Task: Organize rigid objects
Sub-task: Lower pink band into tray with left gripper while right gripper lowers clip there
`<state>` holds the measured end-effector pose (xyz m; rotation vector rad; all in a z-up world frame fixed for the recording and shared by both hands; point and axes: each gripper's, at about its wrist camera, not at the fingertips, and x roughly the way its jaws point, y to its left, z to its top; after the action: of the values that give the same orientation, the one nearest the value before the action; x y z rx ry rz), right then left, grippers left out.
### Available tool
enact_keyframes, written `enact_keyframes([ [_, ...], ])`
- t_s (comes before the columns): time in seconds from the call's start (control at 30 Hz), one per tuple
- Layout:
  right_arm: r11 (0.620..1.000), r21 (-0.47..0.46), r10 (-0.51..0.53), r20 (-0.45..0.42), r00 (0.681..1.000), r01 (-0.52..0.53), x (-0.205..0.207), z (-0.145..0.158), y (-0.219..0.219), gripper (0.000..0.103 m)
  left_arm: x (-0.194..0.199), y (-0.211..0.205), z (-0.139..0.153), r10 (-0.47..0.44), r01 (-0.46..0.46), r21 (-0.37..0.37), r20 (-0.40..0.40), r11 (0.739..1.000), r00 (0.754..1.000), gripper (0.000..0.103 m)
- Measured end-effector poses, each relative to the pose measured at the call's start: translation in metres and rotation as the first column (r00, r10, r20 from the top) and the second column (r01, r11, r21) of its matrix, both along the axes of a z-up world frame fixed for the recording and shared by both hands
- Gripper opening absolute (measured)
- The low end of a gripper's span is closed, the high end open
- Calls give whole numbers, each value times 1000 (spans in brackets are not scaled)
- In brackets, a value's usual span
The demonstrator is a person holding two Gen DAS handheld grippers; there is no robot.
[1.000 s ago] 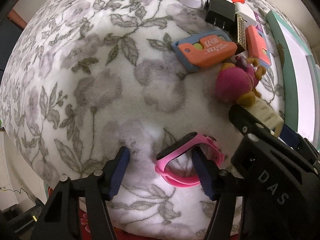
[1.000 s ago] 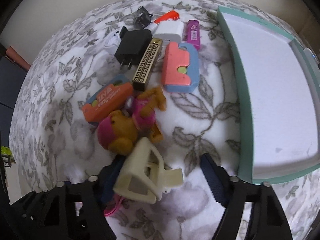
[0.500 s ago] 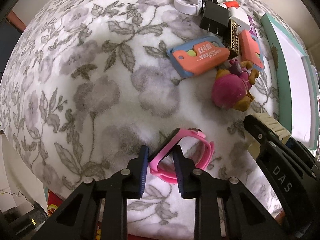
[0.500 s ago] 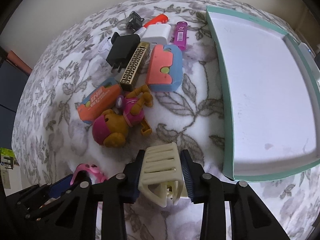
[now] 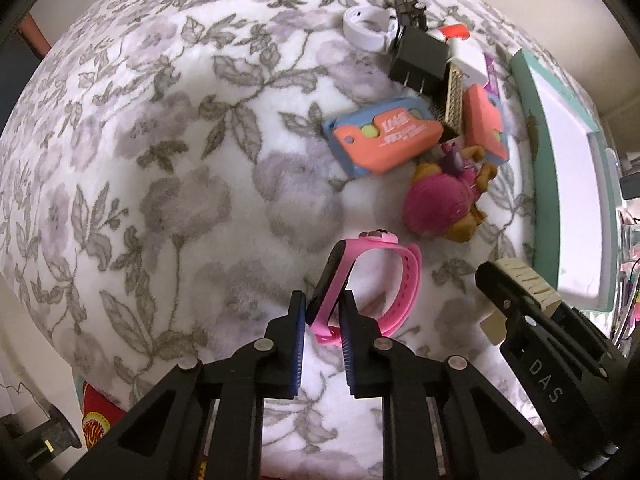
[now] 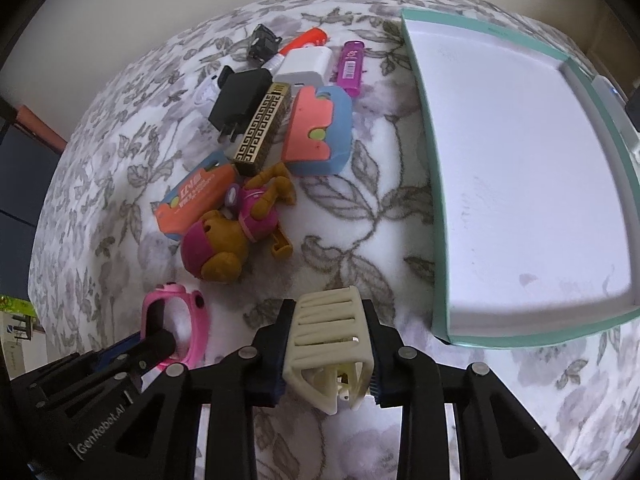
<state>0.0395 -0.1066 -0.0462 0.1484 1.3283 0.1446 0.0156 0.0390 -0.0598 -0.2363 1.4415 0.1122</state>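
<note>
My left gripper point(image 5: 322, 312) is shut on the band of a pink wristwatch point(image 5: 372, 280), held just above the floral blanket; the watch also shows in the right wrist view point(image 6: 176, 320). My right gripper point(image 6: 328, 344) is shut on a cream hair claw clip point(image 6: 328, 336), seen in the left wrist view point(image 5: 524, 284) too. A teal-rimmed white tray point(image 6: 520, 184) lies to the right. A pile holds a pink and brown toy dog point(image 6: 236, 224), two orange and blue cases point(image 6: 316, 132), a black plug point(image 6: 240, 96) and a gold-patterned box point(image 6: 262, 128).
At the back of the pile lie a white charger point(image 6: 306, 66), a purple USB stick point(image 6: 350, 66), an orange-capped pen point(image 6: 302, 42) and a white ring point(image 5: 368, 26). The floral blanket point(image 5: 160, 160) spreads out to the left.
My left gripper closed on the pink watch band and lifted it slightly. My right gripper closed on the cream claw clip and raised it, moving back from the pile.
</note>
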Motion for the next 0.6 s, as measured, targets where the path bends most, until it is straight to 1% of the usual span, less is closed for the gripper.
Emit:
enact_keyframes([
  [0.17,999,40,-30,2,1000,30,0,9,-12,33,1,4,15,16,-15,-17,41,1000,999,17],
  [0.33,994,97,-61,47,997,56,0,30,-26,33,0,9,46,25,-20,-36,127,999,992,17],
  [0.47,985,149,-101,79,992,89,5,47,-41,33,8,5,69,10,1,-66,173,998,985,17],
  [0.53,983,149,-119,105,987,103,9,57,-49,33,14,1,76,-5,17,-63,187,998,982,17],
  [0.6,979,161,-144,129,981,122,16,68,-61,33,19,-12,83,-31,41,-45,201,998,979,17],
])
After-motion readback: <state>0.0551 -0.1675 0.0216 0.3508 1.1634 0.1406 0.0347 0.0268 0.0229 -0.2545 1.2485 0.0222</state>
